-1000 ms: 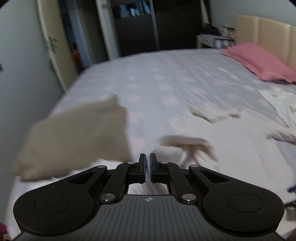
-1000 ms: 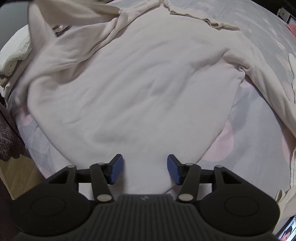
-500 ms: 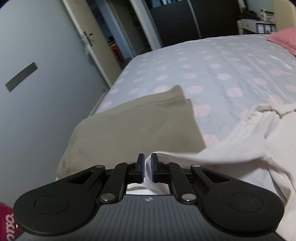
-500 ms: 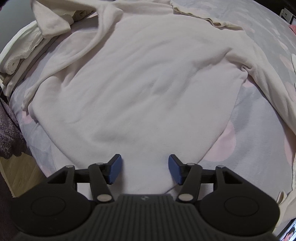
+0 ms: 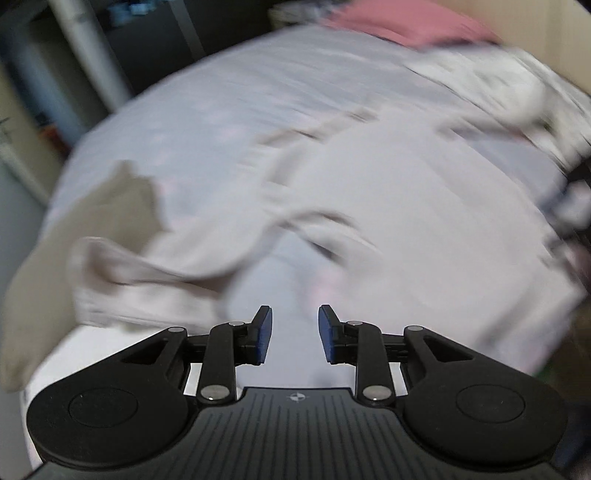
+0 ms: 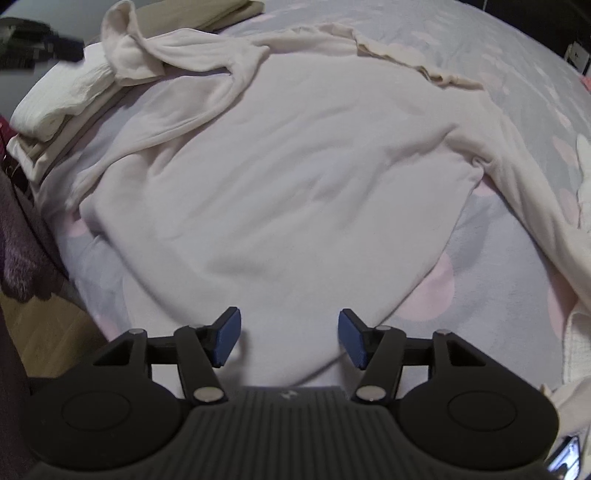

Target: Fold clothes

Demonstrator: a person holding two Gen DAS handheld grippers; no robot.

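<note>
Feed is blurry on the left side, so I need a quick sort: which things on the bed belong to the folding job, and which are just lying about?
For the job:
- cream sweater, spread flat on the bed
- its sleeve, dropped bunched by the stack
- left gripper, open
- right gripper, open, above the hem

Lying about:
- stack of folded clothes
- tan folded garment
- pink pillow
- spotted bedsheet

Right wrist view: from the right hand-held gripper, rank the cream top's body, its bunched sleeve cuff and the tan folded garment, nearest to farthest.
From the right hand-held gripper:
1. Cream top's body, spread flat straight ahead, its hem reaching between the open fingers.
2. Bunched sleeve cuff, far upper left, lying on a white folded stack.
3. Tan folded garment, beyond the cuff at the top edge.
</note>
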